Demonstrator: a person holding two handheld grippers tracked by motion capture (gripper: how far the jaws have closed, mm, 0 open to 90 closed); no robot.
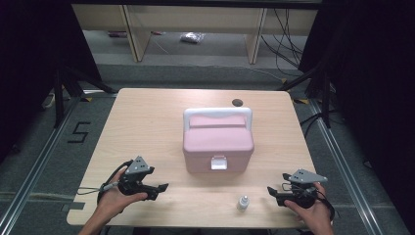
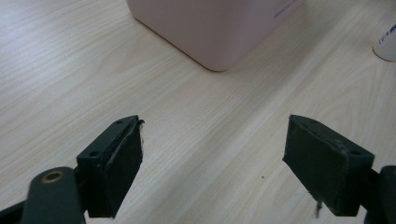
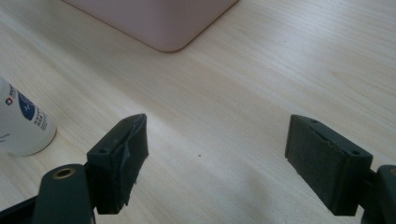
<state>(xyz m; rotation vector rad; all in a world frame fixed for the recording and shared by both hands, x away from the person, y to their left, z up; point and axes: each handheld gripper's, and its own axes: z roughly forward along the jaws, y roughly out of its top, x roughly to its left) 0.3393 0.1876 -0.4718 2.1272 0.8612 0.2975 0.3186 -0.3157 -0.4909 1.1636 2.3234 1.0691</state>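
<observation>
A pink box (image 1: 218, 145) with a white handle and a white front latch stands shut in the middle of the wooden table (image 1: 147, 127). A small white bottle (image 1: 242, 202) stands upright near the front edge, right of centre. My left gripper (image 1: 162, 188) rests at the front left, open and empty, pointing right; ahead of its jaws I see the box corner (image 2: 219, 32) and the bottle (image 2: 386, 44). My right gripper (image 1: 270, 192) sits at the front right, open and empty, pointing left, with the bottle (image 3: 21, 123) beside its left jaw and the box corner (image 3: 159, 21) beyond.
A dark round hole (image 1: 237, 102) lies in the tabletop behind the box. Black stands (image 1: 61, 83) flank the table on both sides. Wooden furniture legs (image 1: 133, 34) and cables (image 1: 286, 46) are on the floor beyond the far edge.
</observation>
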